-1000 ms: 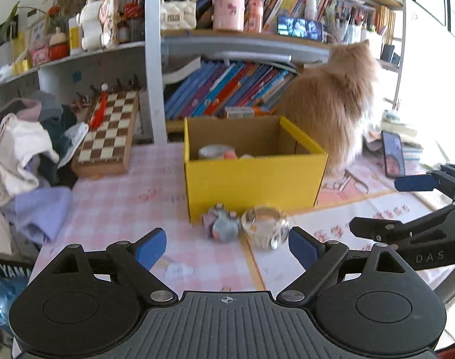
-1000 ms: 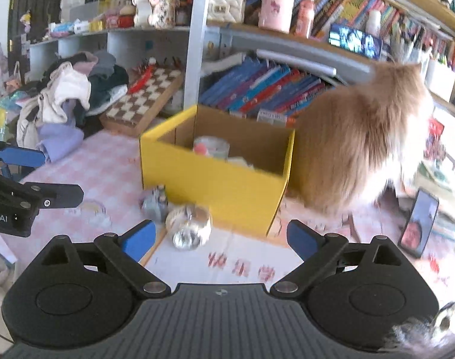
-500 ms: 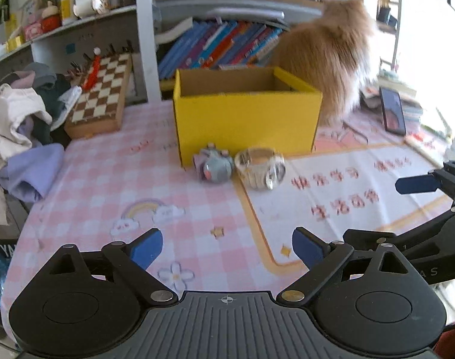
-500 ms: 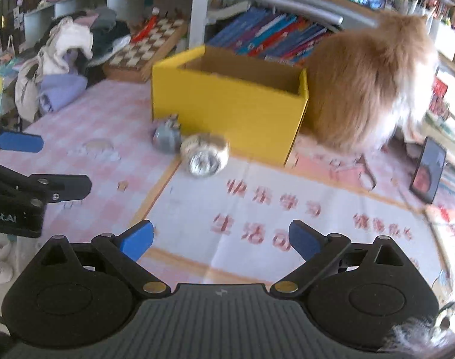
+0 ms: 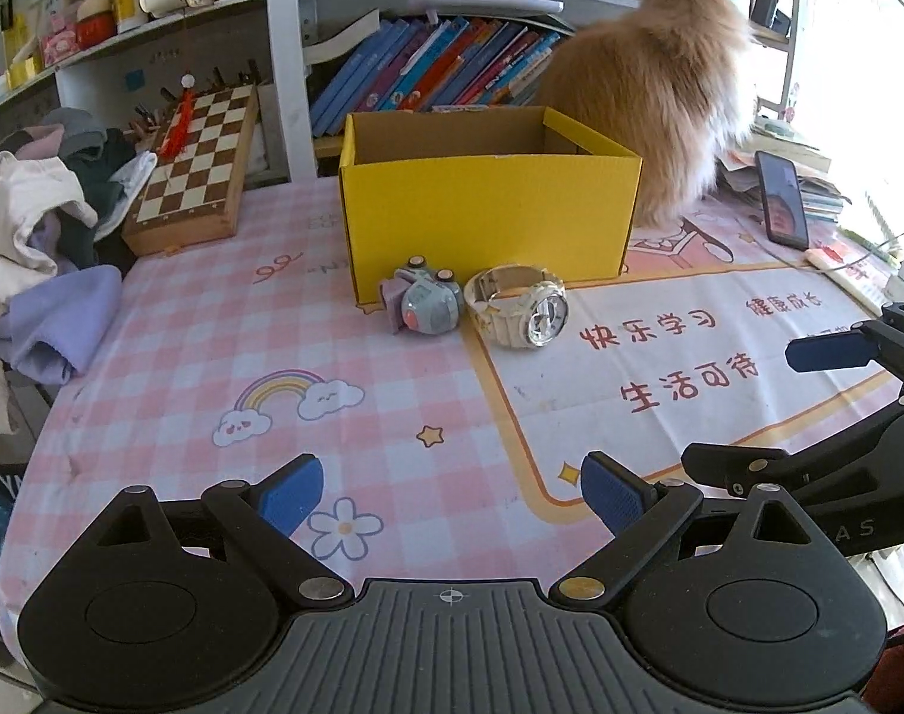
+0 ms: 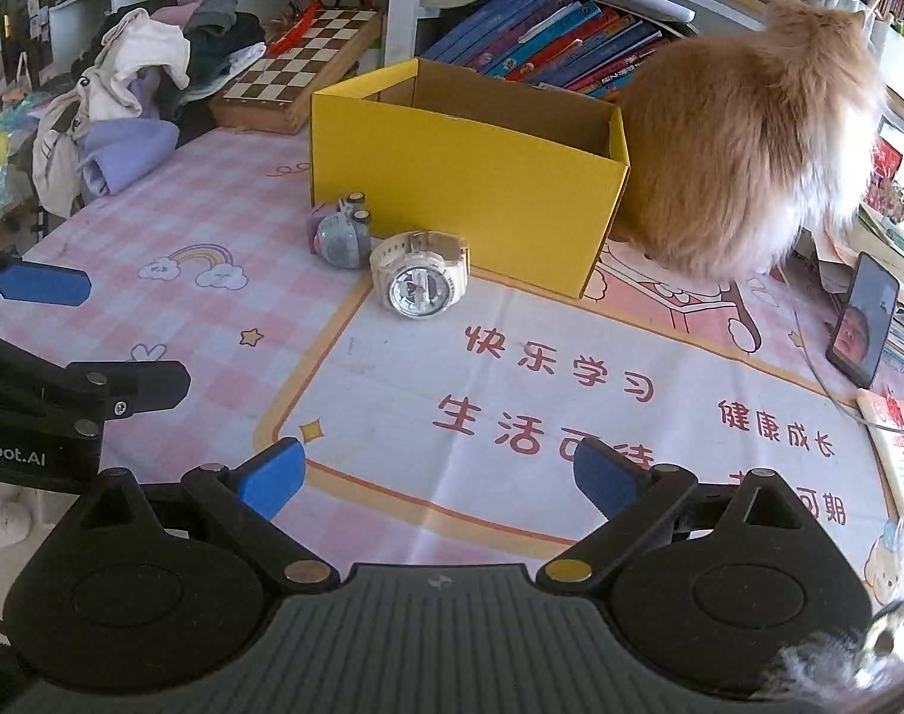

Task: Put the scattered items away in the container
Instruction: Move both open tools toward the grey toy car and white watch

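You've pulled both grippers back from the yellow box (image 5: 490,220); left gripper (image 5: 452,491) and right gripper (image 6: 439,474) gape wide, empty, white watch (image 6: 419,279) untouched.

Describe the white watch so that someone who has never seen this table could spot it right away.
Find the yellow cardboard box in the middle of the pink checked tablecloth. Two small things lie on the cloth against its front wall; the white watch is the right-hand one, at the edge of the white panel with red characters. Its neighbour is a grey-purple toy camera; the watch alone has a cream strap and round silvery dial.
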{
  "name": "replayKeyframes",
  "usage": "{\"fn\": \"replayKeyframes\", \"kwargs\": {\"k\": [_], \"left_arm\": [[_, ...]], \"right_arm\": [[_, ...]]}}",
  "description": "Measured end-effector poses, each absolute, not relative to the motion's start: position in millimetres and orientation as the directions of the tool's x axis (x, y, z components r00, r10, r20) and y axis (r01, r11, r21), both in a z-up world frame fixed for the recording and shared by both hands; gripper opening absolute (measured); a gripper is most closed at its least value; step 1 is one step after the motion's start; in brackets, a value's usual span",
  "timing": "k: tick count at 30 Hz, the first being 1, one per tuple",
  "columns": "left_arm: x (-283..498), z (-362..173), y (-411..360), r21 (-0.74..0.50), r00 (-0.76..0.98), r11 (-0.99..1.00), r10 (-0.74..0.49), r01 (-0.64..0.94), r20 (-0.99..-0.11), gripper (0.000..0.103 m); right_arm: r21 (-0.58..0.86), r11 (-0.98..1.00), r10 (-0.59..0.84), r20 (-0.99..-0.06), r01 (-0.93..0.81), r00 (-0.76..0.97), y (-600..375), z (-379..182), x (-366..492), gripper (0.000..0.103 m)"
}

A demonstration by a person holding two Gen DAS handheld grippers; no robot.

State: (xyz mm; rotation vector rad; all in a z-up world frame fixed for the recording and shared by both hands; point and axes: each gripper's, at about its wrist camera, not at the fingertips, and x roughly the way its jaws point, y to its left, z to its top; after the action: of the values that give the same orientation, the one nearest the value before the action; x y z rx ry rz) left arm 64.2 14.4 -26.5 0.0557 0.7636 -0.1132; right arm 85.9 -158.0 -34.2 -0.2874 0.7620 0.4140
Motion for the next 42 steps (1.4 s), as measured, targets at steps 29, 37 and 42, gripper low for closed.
{"fn": "replayKeyframes", "kwargs": {"k": [29,37,42], "left_arm": [[78,-35,14,-0.010,0.700,0.993,-0.087,0.114,-0.709,0.096],[84,-38,10,-0.012,0.690,0.992,-0.095,0.124,-0.717,0.096],[87,-37,10,-0.019,0.700,0.992,-0.101,0.124,-0.707,0.096]], "right_arm": [[-0.089,0.874,0.263,-0.739,-0.477,0.620,-155,-41,101,0.093],[-0.086,0.872,0.262,-0.749,-0.481,0.609,-155,-43,108,0.088],[-0.082,0.871,0.266,-0.750,-0.484,0.606,-156,-44,112,0.084]]}}
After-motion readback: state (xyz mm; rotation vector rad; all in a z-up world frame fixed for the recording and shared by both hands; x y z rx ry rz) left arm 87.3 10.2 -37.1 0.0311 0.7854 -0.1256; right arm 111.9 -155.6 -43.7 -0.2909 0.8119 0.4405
